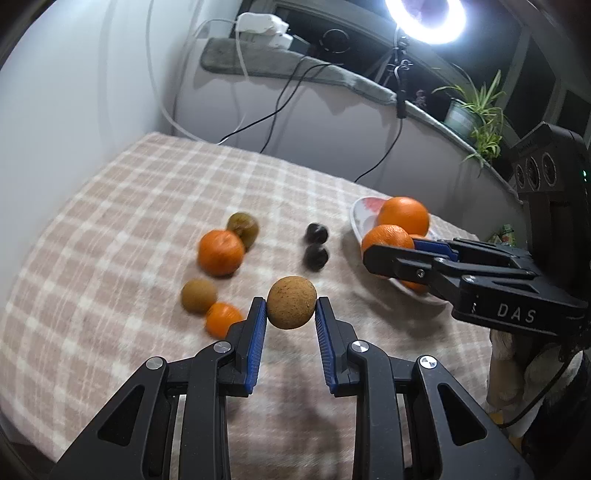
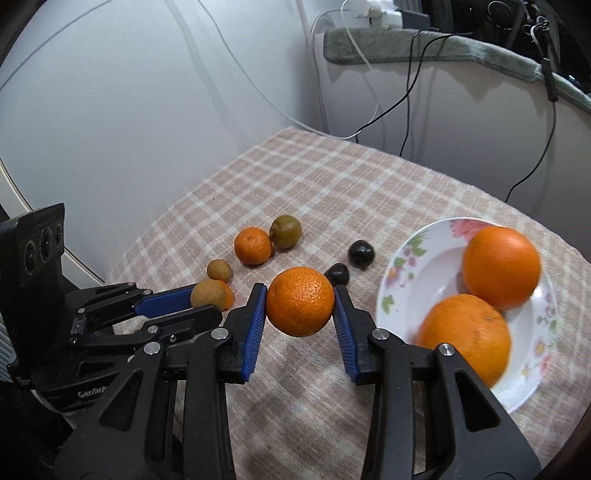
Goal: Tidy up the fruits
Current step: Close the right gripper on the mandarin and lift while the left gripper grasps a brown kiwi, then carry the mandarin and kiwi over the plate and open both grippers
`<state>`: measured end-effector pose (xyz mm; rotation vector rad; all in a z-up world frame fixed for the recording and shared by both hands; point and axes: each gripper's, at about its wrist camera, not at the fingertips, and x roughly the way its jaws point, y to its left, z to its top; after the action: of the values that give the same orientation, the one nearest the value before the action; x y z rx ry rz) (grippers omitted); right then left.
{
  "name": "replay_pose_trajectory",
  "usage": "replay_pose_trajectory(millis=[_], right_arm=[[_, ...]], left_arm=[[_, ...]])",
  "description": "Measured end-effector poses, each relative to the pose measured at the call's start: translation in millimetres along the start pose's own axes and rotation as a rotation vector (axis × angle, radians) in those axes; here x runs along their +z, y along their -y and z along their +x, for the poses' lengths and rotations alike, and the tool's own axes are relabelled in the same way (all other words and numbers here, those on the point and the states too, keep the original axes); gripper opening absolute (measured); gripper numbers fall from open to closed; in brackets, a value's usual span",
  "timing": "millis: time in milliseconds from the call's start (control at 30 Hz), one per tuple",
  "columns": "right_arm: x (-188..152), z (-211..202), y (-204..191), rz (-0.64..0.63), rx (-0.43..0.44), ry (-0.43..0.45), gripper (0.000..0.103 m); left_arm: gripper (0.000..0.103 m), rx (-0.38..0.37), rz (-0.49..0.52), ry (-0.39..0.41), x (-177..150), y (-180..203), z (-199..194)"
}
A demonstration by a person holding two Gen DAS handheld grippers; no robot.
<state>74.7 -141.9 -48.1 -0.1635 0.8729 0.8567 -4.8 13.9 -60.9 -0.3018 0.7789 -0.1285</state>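
My left gripper (image 1: 291, 304) is shut on a round tan fruit (image 1: 291, 302), held above the checked tablecloth (image 1: 129, 206). My right gripper (image 2: 300, 295) is shut on a tangerine (image 2: 300, 301), lifted just left of the flowered plate (image 2: 402, 273). Two big oranges (image 2: 501, 267) (image 2: 467, 338) lie in that plate. On the cloth rest a tangerine (image 2: 253, 245), a greenish fruit (image 2: 285, 231), a small brown fruit (image 2: 219, 269), a small orange fruit (image 1: 223, 319) and two dark fruits (image 2: 361, 253) (image 2: 337, 274). The two grippers sit side by side.
A white wall borders the table's left and far sides. Cables (image 1: 280, 103) hang behind the table from a grey-padded ledge (image 1: 295, 66). A ring light (image 1: 424, 18) and a potted plant (image 1: 476, 114) stand at the back right.
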Motion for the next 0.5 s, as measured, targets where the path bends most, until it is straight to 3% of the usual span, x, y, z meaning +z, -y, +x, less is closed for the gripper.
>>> replay_pose_trajectory(millis=[500], right_arm=[[-9.1,-59.5,57.9,0.100,-0.105,0.087,0.038]], left_arm=[[0.025,-0.071,0.076,0.019,28.8,38.4,21.1]])
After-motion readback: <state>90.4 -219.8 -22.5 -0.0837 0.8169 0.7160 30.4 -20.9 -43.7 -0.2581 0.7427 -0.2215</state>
